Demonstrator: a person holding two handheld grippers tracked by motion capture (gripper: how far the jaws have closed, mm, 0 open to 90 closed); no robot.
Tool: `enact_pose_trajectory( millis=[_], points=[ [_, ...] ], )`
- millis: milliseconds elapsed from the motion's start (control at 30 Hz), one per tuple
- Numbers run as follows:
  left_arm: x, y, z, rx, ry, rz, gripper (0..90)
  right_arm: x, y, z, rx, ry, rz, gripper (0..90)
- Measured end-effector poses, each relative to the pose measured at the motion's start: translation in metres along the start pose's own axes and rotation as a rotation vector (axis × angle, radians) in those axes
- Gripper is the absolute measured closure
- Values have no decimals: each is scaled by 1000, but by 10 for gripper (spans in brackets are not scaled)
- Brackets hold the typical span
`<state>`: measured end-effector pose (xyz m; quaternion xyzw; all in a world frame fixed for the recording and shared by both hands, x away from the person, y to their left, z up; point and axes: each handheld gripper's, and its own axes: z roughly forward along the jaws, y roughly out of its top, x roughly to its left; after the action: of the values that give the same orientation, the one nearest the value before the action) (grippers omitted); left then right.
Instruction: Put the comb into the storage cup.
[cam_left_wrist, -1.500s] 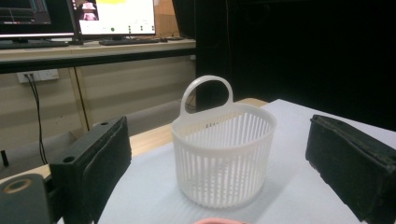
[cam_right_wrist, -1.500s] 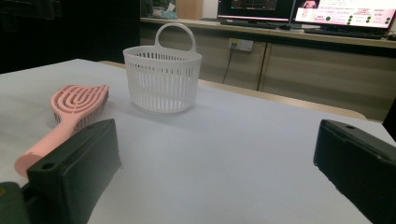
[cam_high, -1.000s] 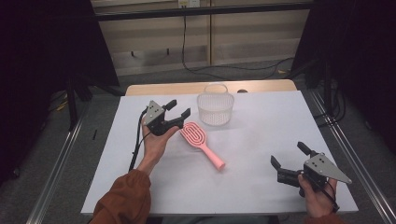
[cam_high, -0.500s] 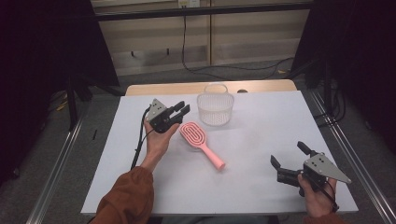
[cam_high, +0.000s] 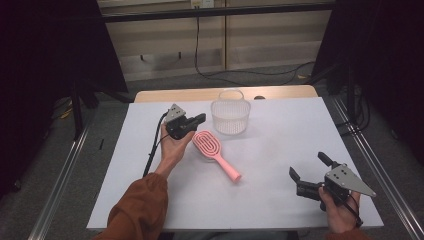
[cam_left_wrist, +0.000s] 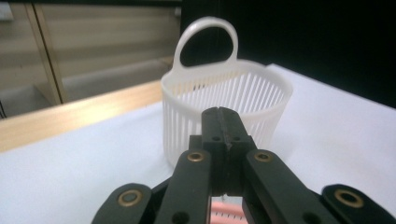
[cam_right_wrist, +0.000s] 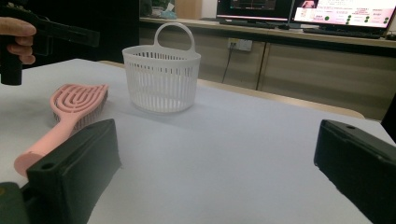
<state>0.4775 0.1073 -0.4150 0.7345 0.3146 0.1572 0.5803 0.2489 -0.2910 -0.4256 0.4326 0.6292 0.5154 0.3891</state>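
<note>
Two grippers are flanking the pink plastic slotted hairbrush (cam_high: 216, 154) lying flat, handle slanting toward the wide-open right gripper (cam_high: 309, 174); the closed, empty left gripper (cam_high: 192, 121) is hovering nearer, just beside its head.

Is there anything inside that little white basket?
The white basket looks empty: light passes through its slatted wall and nothing dark or coloured shows inside. Its floor is hidden by the rim and wall, so something flat could lie there unseen. The pink hairbrush lies outside it.
</note>
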Motion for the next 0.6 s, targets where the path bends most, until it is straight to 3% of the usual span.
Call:
enact_pose_trajectory(
  millis=[133, 400, 600],
  points=[
    [2, 1, 5, 56, -3, -19, 900, 0, 0, 0, 1, 0, 1, 0],
    [2, 9, 13, 188, -22, -6, 900, 0, 0, 0, 3, 3, -2, 0],
    [-4, 14, 24, 326, -67, 50, 900, 0, 0, 1, 5, 6, 1, 0]
  ],
)
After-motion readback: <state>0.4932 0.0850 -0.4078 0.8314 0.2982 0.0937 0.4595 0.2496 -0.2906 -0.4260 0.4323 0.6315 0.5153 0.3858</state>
